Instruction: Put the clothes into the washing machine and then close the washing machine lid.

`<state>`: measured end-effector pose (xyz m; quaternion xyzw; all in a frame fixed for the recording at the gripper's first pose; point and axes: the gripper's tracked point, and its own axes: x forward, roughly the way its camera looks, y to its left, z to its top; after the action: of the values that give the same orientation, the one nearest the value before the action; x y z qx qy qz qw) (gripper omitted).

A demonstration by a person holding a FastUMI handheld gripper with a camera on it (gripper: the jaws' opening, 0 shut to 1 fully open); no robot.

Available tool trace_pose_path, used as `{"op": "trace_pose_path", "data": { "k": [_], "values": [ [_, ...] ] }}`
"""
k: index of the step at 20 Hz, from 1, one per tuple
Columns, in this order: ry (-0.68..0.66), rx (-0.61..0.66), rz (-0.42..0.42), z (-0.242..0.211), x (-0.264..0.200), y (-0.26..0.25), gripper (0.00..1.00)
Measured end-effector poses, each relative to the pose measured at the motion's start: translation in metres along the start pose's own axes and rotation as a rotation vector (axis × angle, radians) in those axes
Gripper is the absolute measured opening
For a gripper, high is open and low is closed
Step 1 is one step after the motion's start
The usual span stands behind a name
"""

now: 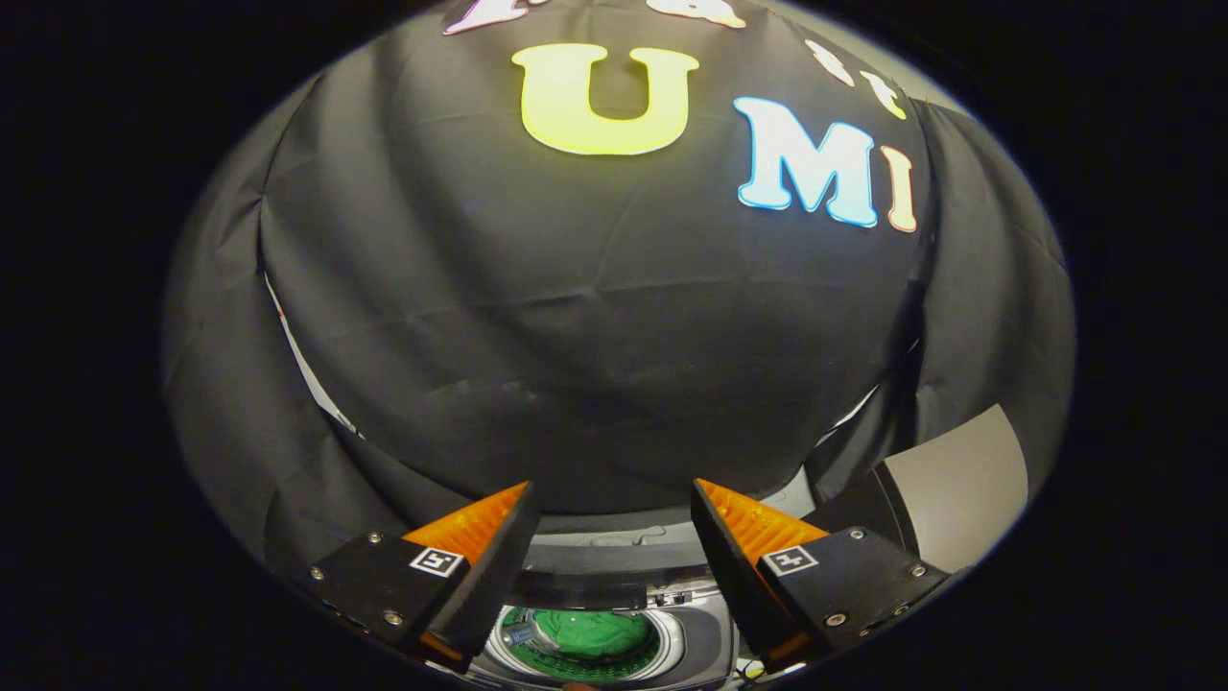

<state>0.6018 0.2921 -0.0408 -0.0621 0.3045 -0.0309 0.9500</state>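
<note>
- The gripper (614,499) is held high above the washing machine (705,629), with its two fingers spread wide apart and nothing caught between them.
- One fingertip (480,523) is seen at about 7 o'clock from the middle of the view, and the other at about 5 o'clock; only the dark cloth wall (595,345) of the booth is seen in the gap at tip height.
- The washing machine is found at 6 o'clock, low down between the two finger bases, seen from above.
- Its round drum opening (585,645) is uncovered, and its pale rim is seen as a ring around the load.
- A green garment (595,633) is seen lying bunched inside the drum, within the ring and below the level of the rim.
- A small blue-grey item (518,633) is seen at 9 o'clock of the green garment, just inside the ring; what it is cannot be told.
- A dark curved band (604,557) is seen at 12 o'clock of the drum, between the fingers; whether it is the raised lid or the back panel cannot be told.
- A pale grey panel (959,485) is seen at 4 o'clock of the view, beyond the outer side of the right-hand finger, tilted and standing against the cloth wall.
</note>
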Motion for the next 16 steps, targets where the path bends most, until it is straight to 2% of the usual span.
{"op": "trace_pose_path", "data": {
  "k": [4, 16],
  "values": [
    [0.069, 0.003, 0.015, -0.024, 0.005, 0.006, 0.97],
    [0.016, 0.007, -0.006, -0.05, -0.025, 0.003, 0.98]
  ]
}}
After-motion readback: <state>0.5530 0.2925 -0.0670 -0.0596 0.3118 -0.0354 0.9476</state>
